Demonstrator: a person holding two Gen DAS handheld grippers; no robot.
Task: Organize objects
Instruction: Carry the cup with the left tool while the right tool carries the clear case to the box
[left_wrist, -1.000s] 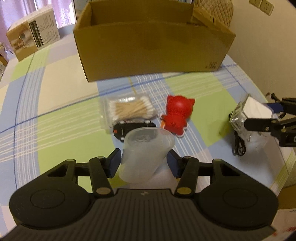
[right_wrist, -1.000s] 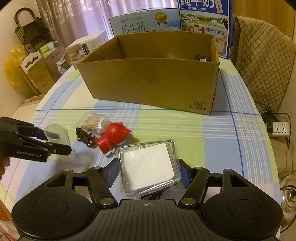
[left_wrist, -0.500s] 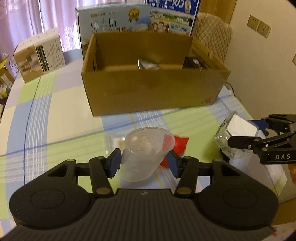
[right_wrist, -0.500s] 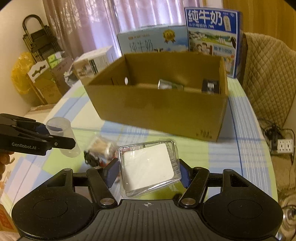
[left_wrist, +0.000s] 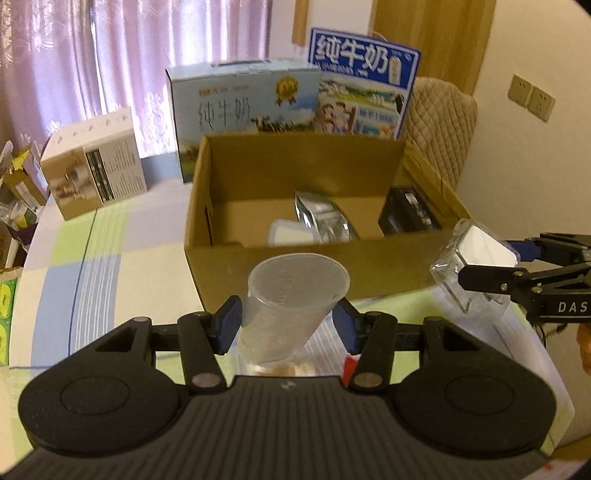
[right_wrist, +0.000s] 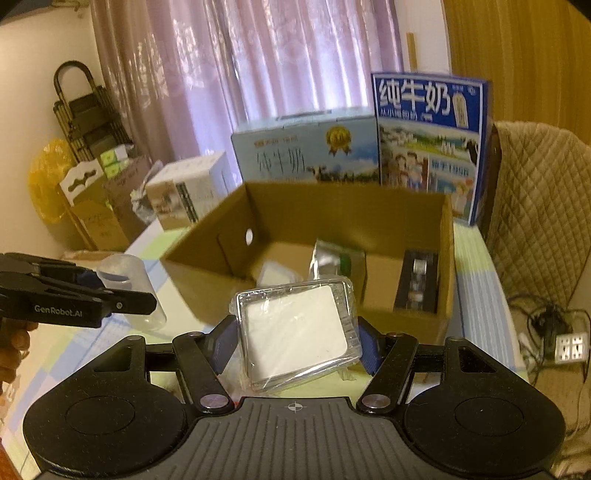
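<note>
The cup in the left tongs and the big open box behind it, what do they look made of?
Cup: looks like thin frosted plastic, translucent, since the table shows faintly through its wall. Box: corrugated cardboard by its look, matte brown with folded flaps.

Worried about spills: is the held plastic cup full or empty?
Empty: the clear plastic cup in the left gripper shows nothing inside.

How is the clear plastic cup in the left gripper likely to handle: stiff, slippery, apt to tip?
The plastic cup looks thin-walled and empty, so probably light and easily squashed. It sits tilted in the left gripper, so its smooth tapered wall may slip. Set down sideways, it would likely roll.
</note>
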